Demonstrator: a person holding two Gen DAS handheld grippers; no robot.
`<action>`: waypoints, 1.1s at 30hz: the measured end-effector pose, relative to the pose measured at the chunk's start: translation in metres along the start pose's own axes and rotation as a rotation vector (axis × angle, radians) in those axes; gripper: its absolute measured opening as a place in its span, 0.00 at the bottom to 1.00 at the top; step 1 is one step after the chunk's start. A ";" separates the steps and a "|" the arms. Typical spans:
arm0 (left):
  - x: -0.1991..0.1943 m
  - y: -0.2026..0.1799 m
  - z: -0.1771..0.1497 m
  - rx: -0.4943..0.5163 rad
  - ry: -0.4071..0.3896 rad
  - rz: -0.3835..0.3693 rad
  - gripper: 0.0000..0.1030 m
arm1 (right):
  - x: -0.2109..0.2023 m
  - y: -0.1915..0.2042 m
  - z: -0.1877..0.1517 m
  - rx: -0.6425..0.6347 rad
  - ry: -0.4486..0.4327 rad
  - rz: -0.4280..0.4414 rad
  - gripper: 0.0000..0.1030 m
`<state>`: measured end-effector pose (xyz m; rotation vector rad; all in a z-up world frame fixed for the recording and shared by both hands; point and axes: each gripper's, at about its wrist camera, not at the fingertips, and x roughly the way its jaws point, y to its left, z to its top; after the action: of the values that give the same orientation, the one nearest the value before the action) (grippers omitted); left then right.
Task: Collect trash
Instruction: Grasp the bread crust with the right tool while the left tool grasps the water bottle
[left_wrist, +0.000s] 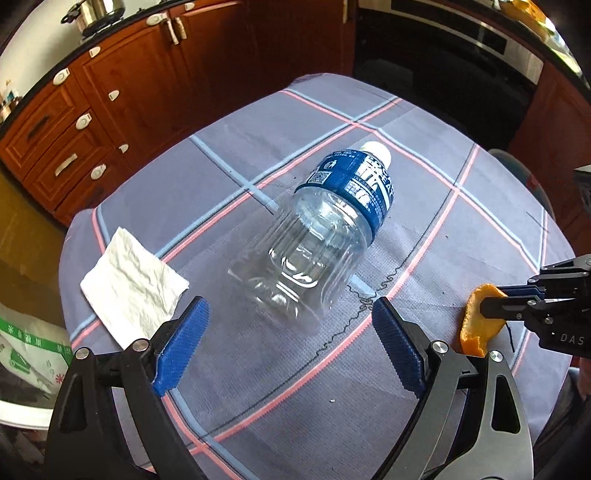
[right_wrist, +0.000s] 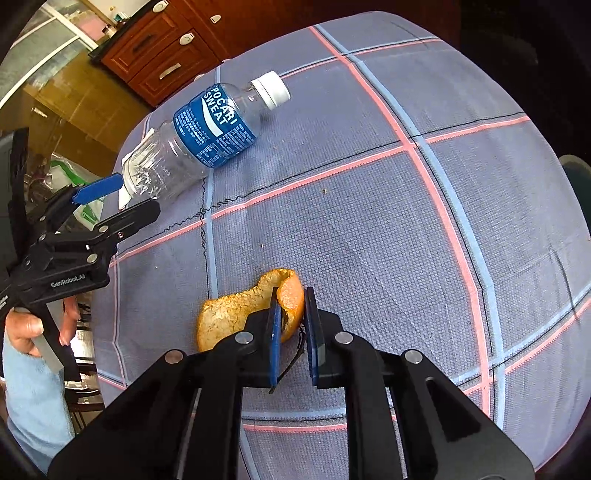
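Peel (right_wrist: 255, 306) in right gripper (right_wrist: 291, 295)

My two wrist views look down, close over the table (left_wrist: 258, 387); both share the bottle (left_wrist: 325, 229) (right_wrist: 195, 136).

The left gripper (left_wrist: 290, 314) is wide open, with its two blue pads (left_wrist: 181, 345) far apart. The right gripper (right_wrist: 291, 301) has its jaws close together, pinching something. A bare hand (right_wrist: 35, 326) holds the left gripper's handle from below.
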<state>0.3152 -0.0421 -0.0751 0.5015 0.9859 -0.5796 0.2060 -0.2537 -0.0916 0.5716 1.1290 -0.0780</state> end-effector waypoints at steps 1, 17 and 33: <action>0.003 -0.001 0.004 0.010 0.005 0.003 0.88 | 0.000 0.000 0.000 0.003 0.000 0.002 0.11; 0.027 -0.031 0.028 0.102 0.074 0.002 0.65 | -0.003 -0.014 -0.002 0.034 0.011 0.049 0.11; 0.022 -0.080 0.033 0.260 0.138 0.044 0.74 | -0.012 -0.034 -0.004 0.045 -0.012 0.043 0.11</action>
<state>0.2925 -0.1276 -0.0898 0.8009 1.0332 -0.6433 0.1857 -0.2841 -0.0956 0.6344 1.1049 -0.0694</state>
